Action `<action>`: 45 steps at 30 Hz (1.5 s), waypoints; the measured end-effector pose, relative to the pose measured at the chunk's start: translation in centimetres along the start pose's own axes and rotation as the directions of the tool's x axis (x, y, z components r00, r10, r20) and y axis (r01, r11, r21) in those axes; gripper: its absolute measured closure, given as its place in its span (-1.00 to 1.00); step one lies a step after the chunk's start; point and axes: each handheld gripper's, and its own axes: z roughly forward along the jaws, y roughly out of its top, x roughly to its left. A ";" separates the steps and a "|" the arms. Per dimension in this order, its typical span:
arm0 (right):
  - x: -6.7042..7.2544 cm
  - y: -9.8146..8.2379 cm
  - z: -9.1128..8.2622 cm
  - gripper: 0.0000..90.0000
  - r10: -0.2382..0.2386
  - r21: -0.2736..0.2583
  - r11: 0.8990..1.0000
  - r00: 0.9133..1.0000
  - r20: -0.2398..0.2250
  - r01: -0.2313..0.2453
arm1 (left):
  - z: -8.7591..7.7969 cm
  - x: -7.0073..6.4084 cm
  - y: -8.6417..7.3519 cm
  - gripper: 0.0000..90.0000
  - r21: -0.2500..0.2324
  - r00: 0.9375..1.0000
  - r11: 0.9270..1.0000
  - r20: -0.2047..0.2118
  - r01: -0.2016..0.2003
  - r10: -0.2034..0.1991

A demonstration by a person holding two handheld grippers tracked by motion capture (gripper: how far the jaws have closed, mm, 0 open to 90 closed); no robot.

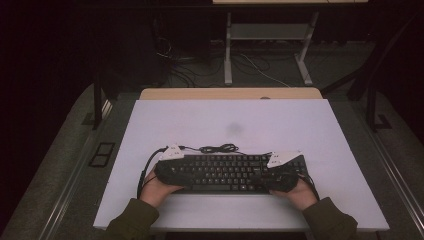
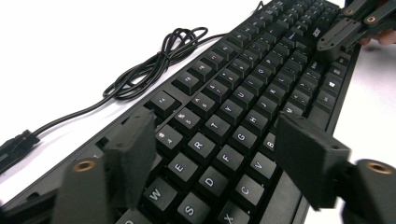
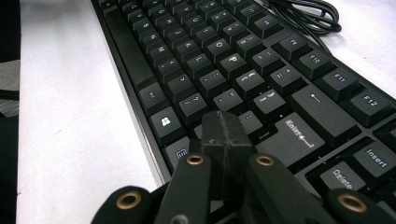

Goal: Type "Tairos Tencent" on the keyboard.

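A black keyboard lies lengthwise near the front of the white table top, and its black cable is coiled just behind it. My left gripper is over the keyboard's left end. In the left gripper view its jaws stand open on either side of the letter keys, with nothing pinched. My right gripper is at the right end. In the right gripper view it is shut, pads pressed together, low over the keys near the Enter key. I cannot tell whether it touches them.
The cable loops on bare white surface beside the keyboard. A wooden desk edge lies behind the white top. Beyond it are a table frame and floor cables. The person's sleeves enter at the front edge.
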 end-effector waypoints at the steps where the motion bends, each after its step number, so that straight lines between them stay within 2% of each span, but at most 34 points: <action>1: 0.0 0.0 0.0 0.99 0.000 0.000 1.000 1.000 0.000 0.000 | -0.1 0.1 -0.1 -0.46 -0.007 1.000 1.000 -0.005 0.003 -0.003; 4: 0.0 0.0 0.0 0.99 0.001 0.001 1.000 1.000 -0.002 -0.001 | -0.3 0.2 -0.4 -0.60 -0.018 1.000 1.000 -0.006 0.017 -0.017; 9: 0.0 0.0 0.0 0.99 0.002 0.000 1.000 1.000 -0.004 -0.002 | -0.6 0.3 -1.0 -0.77 -0.009 0.999 0.999 0.001 0.035 -0.035; 13: 0.0 0.0 0.0 0.99 0.002 0.001 1.000 1.000 -0.003 -0.002 | -0.5 0.2 -1.0 -0.99 -0.010 0.999 0.999 0.004 0.032 -0.032; 20: 0.0 0.1 0.0 0.99 0.000 0.002 1.000 1.000 0.001 0.000 | -0.6 0.1 -1.0 -1.00 -0.017 0.999 0.999 -0.012 0.033 -0.034; 27: -0.1 0.3 -0.4 0.90 -0.005 -0.033 0.999 1.000 -0.006 0.004 | -0.8 0.1 -0.9 -1.00 -0.026 0.999 0.999 0.000 0.035 -0.035; 31: -0.3 0.6 -0.8 0.73 0.008 -0.072 0.997 1.000 -0.017 -0.009 | -0.8 0.2 -0.9 -1.00 -0.029 0.999 0.999 0.000 0.037 -0.037; 36: -0.4 1.3 -0.6 0.41 0.022 -0.114 0.993 0.999 -0.041 -0.027 | -0.8 0.1 -0.8 -1.00 -0.026 0.999 0.999 0.005 0.031 -0.031; 41: -0.4 2.1 -0.1 0.10 0.038 -0.137 0.990 0.998 -0.056 -0.046 | -0.8 0.0 -0.8 -1.00 -0.026 0.999 0.999 0.007 0.032 -0.032; 45: -0.3 2.6 0.4 -0.03 0.035 -0.147 0.988 0.997 -0.063 -0.044 | -0.8 -0.1 -0.8 -1.00 -0.030 1.000 0.999 0.008 0.031 -0.030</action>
